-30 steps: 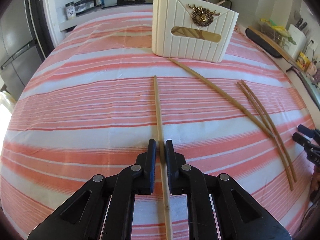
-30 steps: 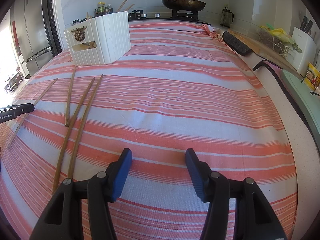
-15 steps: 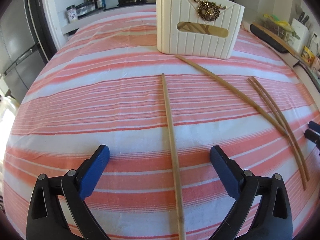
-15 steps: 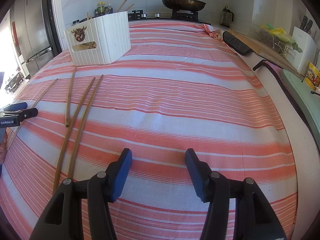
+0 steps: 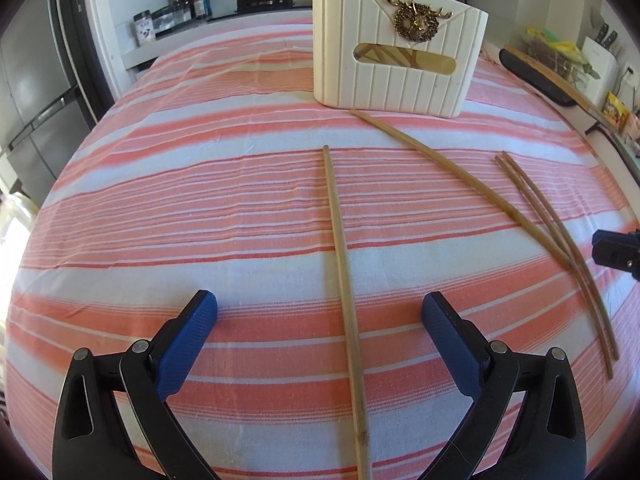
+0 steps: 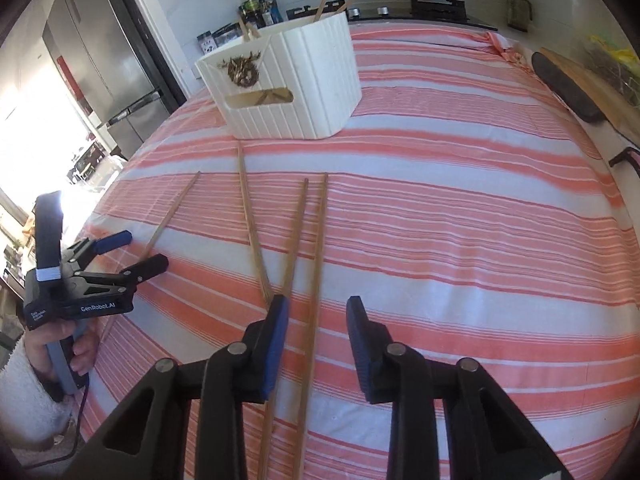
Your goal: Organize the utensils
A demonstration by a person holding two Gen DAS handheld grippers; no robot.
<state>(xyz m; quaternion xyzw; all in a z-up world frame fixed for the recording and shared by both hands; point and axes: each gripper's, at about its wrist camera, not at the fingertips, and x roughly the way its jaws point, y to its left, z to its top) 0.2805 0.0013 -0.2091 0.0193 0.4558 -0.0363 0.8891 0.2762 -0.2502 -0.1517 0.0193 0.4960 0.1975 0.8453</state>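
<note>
On the coral-and-white striped tablecloth (image 5: 200,208), four long bamboo chopsticks are lying loose before the ribbed cream plastic utensil box (image 5: 396,52). The left gripper (image 5: 320,312) is hanging released, straddling one lone chopstick (image 5: 340,248). The right gripper (image 6: 316,312) is closing around one stick of the paired chopsticks (image 6: 316,256), pads not yet pressing; next it likely needs a firm pinch and lift toward the box. A kitchen stove and a steel fridge are standing behind.
</note>
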